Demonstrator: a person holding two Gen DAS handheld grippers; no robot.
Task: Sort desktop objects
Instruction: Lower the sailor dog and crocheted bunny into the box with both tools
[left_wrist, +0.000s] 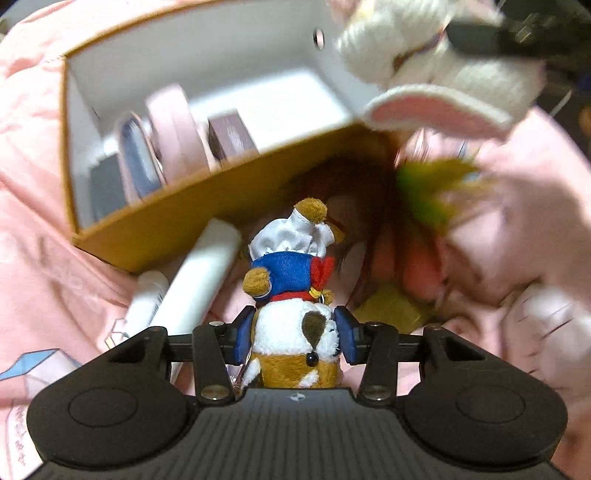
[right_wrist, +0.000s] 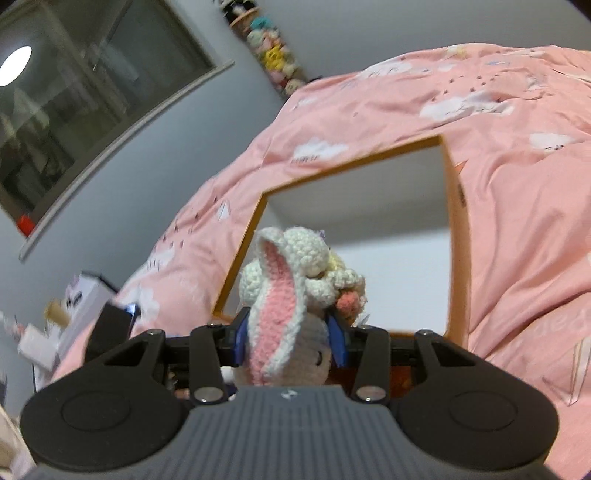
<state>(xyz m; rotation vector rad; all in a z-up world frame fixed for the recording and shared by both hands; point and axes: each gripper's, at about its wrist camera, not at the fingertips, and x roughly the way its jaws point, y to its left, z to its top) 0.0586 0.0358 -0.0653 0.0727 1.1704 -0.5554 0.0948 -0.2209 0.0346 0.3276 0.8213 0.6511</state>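
Left wrist view: the left gripper (left_wrist: 295, 338) has its blue pads on either side of a small brown-and-white plush dog in a blue sailor top (left_wrist: 295, 314), though whether they press it I cannot tell; it lies just beside the open mustard-yellow cardboard box (left_wrist: 207, 192). Right wrist view: the right gripper (right_wrist: 290, 341) clamps a white crocheted rabbit with pink-lined ears (right_wrist: 291, 295), lifted at the box rim. Judging by this, the rabbit's drop-in is under way and calls for carrying it over the opening before release.

Pink cloud-print quilt (right_wrist: 498, 122); mustard box (left_wrist: 177, 218), white inside; white-pink crochet rabbit (right_wrist: 291, 295); brown-white plush dog (left_wrist: 295, 332), blue jacket.
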